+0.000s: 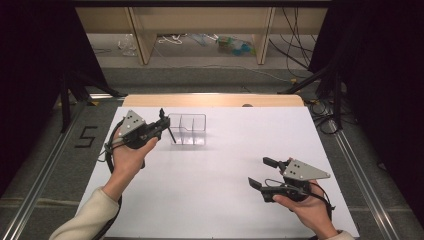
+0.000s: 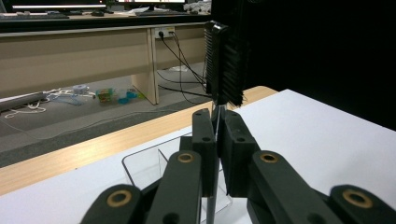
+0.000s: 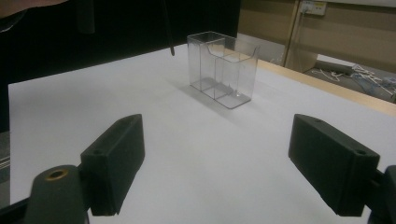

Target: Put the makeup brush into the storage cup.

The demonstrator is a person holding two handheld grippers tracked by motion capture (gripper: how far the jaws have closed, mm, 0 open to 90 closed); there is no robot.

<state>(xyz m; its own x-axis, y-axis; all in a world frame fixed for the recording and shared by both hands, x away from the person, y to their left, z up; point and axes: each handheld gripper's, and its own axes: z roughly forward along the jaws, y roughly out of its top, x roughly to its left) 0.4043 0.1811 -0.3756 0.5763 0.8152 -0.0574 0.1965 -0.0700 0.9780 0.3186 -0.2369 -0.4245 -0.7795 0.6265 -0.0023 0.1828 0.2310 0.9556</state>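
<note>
The left claw is clenched on a slim black brush: in the left gripper view its two jaws press together on the thin handle, and the bristled head stands up beyond and above the jaw tips. In the high view the handle's other end slants down from the jaws toward the left wall of the clear divided holder, which stands just to the right of this claw and a little below it. The same view suggests the handle tip is at or just over the holder's near left corner, but whether it is already inside a compartment I cannot tell. In the left gripper view the holder sits directly under and behind the jaws, with its divider showing.

As I read it, the job is to drop the brush into the holder. The pick-up is done, and the brush is carried to the holder. What is left is to line the handle up over one compartment, lower it in and let go.

Further right, the white table lies bare between the two hands. The right claw is released, with its jaws spread wide and nothing between them. From it, the holder is well ahead and apart, so this hand looks idle for now
</note>
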